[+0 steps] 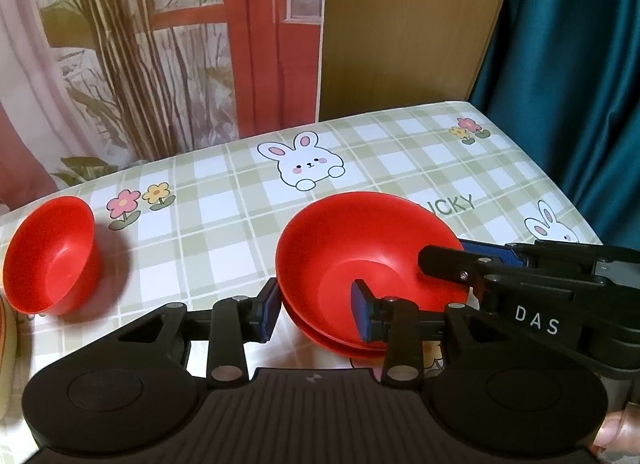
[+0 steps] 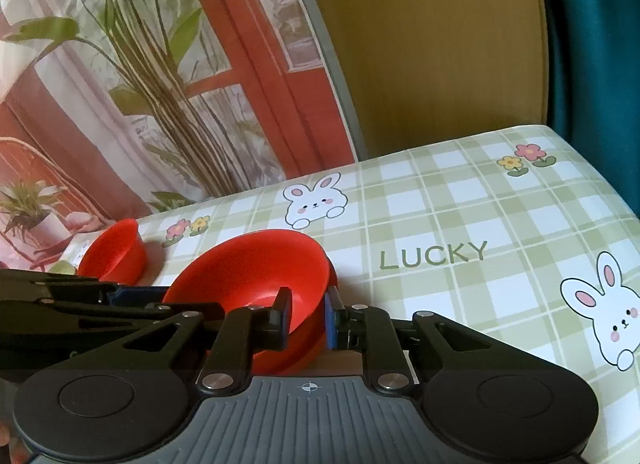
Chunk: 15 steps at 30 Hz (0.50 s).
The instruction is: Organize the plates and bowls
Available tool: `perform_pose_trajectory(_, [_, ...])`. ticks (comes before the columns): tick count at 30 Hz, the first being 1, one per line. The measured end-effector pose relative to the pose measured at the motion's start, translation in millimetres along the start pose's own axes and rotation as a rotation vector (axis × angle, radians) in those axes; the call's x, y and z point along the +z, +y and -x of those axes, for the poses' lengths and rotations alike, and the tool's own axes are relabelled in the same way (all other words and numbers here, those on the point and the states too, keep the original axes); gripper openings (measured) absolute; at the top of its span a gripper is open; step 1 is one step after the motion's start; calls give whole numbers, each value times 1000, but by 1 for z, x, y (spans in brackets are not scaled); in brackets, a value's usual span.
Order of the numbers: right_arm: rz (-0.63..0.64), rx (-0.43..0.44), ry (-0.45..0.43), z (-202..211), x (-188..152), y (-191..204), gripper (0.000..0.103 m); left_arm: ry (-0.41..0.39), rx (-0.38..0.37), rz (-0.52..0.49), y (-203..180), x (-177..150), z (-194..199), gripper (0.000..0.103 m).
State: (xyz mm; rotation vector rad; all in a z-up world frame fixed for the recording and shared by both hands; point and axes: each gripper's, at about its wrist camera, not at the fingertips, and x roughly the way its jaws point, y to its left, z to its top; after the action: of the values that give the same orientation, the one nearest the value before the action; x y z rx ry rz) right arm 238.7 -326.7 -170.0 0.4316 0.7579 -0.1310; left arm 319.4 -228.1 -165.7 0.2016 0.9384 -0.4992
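red stacked bowls (image 1: pixel 360 248) resting on checked worktop (image 1: pixel 400 159), rim straddled by both tools. left hand-held gripper (image 1: pixel 316 314) spread apart, one finger inside top bowl. right hand-held gripper (image 2: pixel 306 316) clamped on stack rim. smaller red bowl (image 1: pixel 50 254) well apart, at left.

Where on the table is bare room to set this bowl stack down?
Free: the cloth right of the stacked bowls, around the LUCKY print, and the stretch between the stack and the single bowl. Crowded: around the stack, where both tools meet.
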Motion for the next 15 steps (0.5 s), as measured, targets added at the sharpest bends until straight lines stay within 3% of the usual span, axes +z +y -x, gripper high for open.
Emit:
perform_pose_trajectory(9, [29, -15, -38, 10, 10, 8, 19, -49, -1, 52, 26, 4, 21, 40])
perform_pose_trajectory(15, [69, 39, -48, 7, 19, 39, 19, -108, 33, 161, 92, 6, 50, 40])
